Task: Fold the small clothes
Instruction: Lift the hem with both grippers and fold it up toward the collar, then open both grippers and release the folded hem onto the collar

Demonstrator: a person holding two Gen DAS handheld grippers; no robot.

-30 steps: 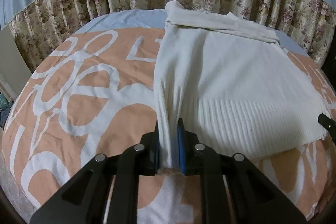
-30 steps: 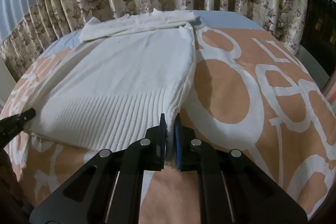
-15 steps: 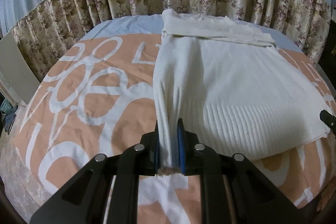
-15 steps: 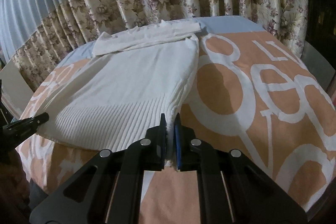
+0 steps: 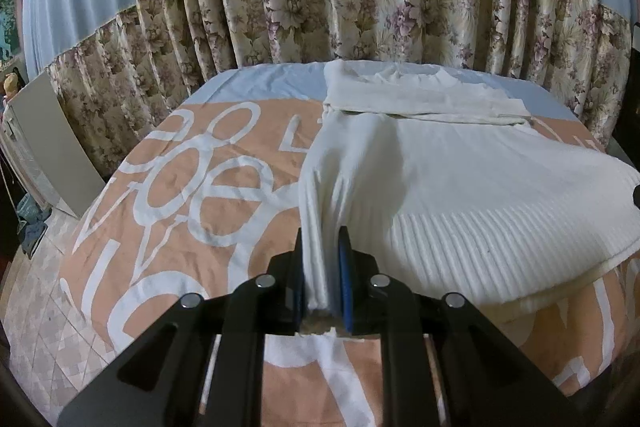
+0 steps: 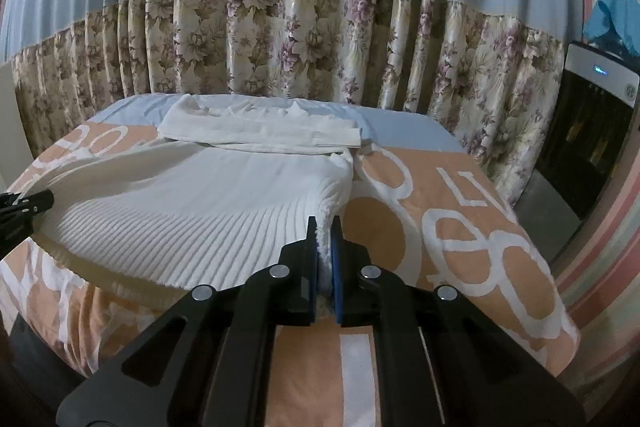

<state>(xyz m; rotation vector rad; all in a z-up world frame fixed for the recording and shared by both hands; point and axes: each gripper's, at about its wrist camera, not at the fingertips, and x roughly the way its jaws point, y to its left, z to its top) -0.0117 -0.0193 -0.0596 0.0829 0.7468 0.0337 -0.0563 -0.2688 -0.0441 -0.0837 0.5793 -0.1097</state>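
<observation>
White ribbed-knit sweater [image 5: 460, 179] on the bed [image 5: 192, 195], sleeves folded across its far end by the floral curtain [image 5: 360, 7]. Hem lifted clear of the orange-and-white cover. Left hand-held gripper [image 5: 321, 267] pinches one hem corner, right hand-held gripper [image 6: 325, 251] the other.

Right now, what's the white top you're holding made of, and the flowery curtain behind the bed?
The white top looks like soft knitted yarn, maybe cotton or wool: its hem has raised ribs, and it droops where both grippers pinch it. The flowery curtain looks like a smooth, satiny woven cloth, since its folds catch the light with a slight shine.
</observation>
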